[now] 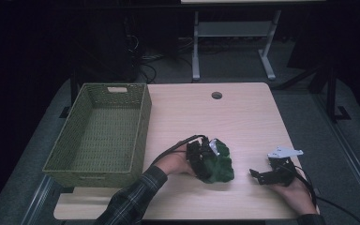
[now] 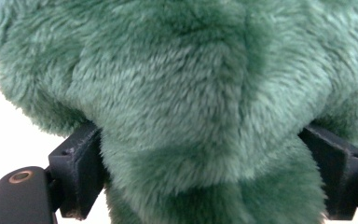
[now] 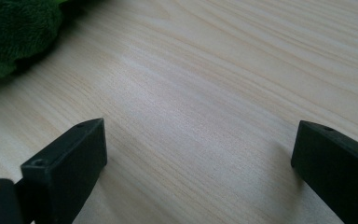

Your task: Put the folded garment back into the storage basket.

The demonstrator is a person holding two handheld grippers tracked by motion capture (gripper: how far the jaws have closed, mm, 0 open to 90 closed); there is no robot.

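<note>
A green plush toy [image 1: 221,165] lies on the wooden table [image 1: 248,117] near its front middle. My left gripper [image 1: 205,161] comes at it from the left and is shut on it. In the left gripper view, the fur [image 2: 200,93] bulges and is pinched between both black jaws. My right gripper [image 1: 258,176] rests low over the table to the right of the toy, apart from it. It is open, with bare wood between its jaws [image 3: 198,140]. The toy's edge [image 3: 14,32] shows at the upper left of the right gripper view.
A green woven basket [image 1: 143,122] with nothing in it stands on the left side of the table. A round cable hole [image 1: 216,95] sits near the far edge. A desk frame [image 1: 234,33] stands on the floor beyond the table.
</note>
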